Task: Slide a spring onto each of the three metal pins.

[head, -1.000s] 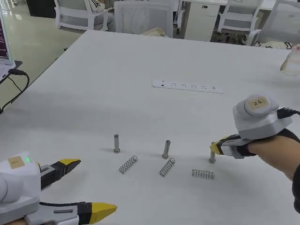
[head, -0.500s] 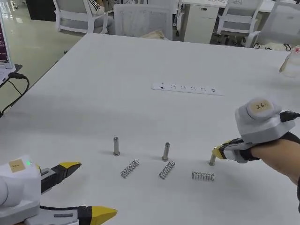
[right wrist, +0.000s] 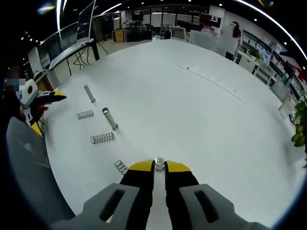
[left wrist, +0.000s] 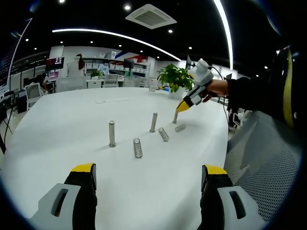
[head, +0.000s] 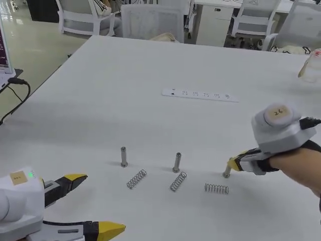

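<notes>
— Which step are you on?
— The first, I reckon: no pin wears a spring yet. My right claw (head: 231, 163) is clenched on the head of the right pin (head: 227, 171), which stands upright on the surface (head: 150, 115). The right spring (head: 216, 188) lies flat just beside its foot.
— And your other one?
— My left claw (head: 99, 202) hangs released near the front edge, well apart from the parts.
— What does the next move call for?
— Probably fetching that spring, turning it on end and threading it over. My grip covers the pin's head, though, so I'd have to let go first.
— Anything in the way?
— The middle pin (head: 177, 162) and left pin (head: 124, 156), with the middle spring (head: 178, 181) and left spring (head: 136, 178) lying before them, sit between my left claw and the right spring. The power strip (head: 199, 95) lies well behind, no bother.
</notes>
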`<action>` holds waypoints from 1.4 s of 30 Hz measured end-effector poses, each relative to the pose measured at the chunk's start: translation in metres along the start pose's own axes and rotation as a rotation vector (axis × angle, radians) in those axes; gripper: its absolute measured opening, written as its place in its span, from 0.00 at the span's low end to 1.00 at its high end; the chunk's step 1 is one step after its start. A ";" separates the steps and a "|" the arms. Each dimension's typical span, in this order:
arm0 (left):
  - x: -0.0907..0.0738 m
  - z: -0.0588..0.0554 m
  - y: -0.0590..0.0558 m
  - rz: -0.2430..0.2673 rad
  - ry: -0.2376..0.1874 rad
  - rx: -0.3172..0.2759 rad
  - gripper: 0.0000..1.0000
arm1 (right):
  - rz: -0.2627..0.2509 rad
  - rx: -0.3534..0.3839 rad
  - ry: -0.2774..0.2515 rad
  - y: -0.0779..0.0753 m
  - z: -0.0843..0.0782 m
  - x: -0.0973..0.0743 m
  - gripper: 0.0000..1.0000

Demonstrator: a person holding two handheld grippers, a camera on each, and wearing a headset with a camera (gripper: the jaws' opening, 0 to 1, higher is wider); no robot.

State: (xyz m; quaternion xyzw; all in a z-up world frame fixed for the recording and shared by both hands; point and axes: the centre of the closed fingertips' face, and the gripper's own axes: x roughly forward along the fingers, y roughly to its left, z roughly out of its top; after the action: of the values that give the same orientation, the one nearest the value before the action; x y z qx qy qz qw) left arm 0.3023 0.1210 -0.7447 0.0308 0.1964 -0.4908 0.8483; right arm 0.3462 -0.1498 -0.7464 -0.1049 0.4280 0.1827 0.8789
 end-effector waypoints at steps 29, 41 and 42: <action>0.002 -0.002 -0.002 -0.006 0.005 -0.005 0.88 | 0.009 -0.011 -0.017 -0.001 0.004 -0.001 0.06; 0.003 -0.001 -0.003 -0.007 0.005 -0.001 0.88 | 0.002 -0.021 -0.052 0.001 0.011 -0.010 0.08; 0.003 -0.002 -0.003 -0.007 0.007 0.000 0.88 | 0.000 -0.023 -0.057 0.000 0.011 -0.012 0.09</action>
State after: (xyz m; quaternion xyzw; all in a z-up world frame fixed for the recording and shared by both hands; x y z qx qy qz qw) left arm 0.3006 0.1178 -0.7467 0.0316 0.1994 -0.4935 0.8460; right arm 0.3473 -0.1487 -0.7300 -0.1098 0.4008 0.1907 0.8893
